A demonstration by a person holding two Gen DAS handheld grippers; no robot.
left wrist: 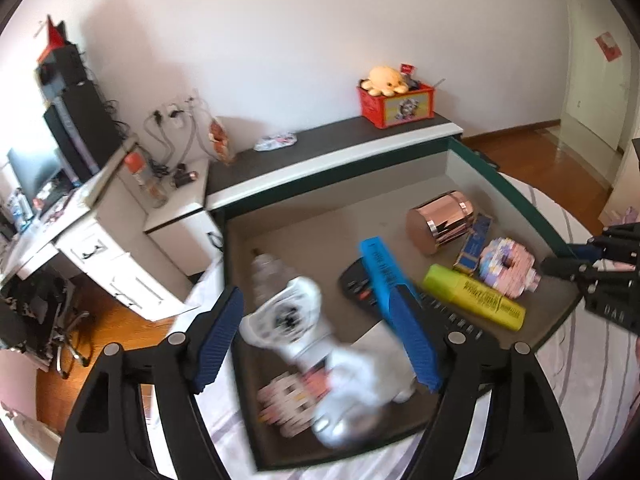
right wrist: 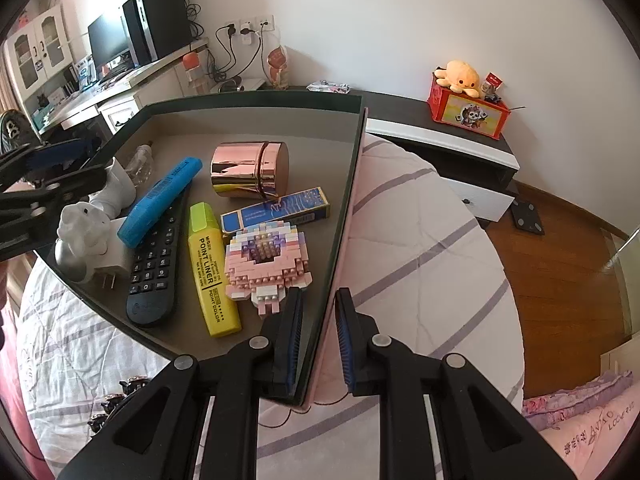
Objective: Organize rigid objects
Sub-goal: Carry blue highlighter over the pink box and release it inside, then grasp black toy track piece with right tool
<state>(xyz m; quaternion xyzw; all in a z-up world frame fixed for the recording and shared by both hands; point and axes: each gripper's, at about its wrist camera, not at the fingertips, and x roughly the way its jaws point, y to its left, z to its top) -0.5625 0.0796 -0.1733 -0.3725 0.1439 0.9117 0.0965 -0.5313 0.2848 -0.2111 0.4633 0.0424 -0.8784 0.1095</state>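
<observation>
"POINT LINER" lettering along yellow highlighter in tray

The canister looks like mirror-glossy rose-gold metal; the yellow highlighter smooth plastic; the tray matt inside; the bedcover quilted cloth.

Both mounted close above a tray on a bed, angled downward from opposite sides; shared: tray contents, back wall.
</observation>
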